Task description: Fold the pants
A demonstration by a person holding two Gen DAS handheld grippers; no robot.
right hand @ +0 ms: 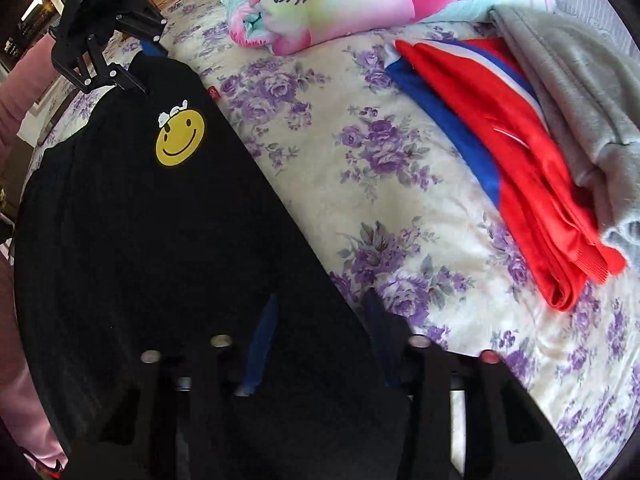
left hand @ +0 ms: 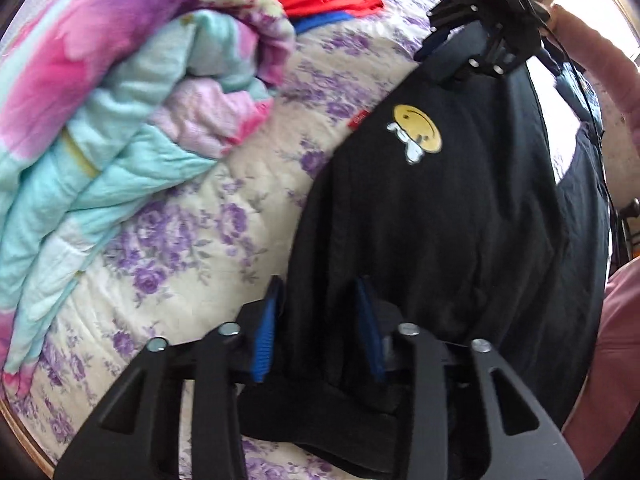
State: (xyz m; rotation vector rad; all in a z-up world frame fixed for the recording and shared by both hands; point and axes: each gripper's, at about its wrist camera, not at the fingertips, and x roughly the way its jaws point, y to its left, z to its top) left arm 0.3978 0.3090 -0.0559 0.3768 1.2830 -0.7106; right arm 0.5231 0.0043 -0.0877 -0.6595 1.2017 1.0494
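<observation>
Black pants (left hand: 440, 216) stretched lengthwise along bed (left hand: 192, 216) edge. Left gripper (left hand: 320, 320) and right gripper (right hand: 320, 332) narrowed, each pinching one end. Open floral bedcover beside; folded clothes (right hand: 500, 152) farther.

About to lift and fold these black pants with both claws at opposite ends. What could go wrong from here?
1. The left claw sits at the very edge of the black pants; a thin bite may slip out.
2. The right claw is in shadow, so its hold is hard to confirm.
3. Swinging the fabric could disturb the red garment or the rolled quilt close by.
</observation>
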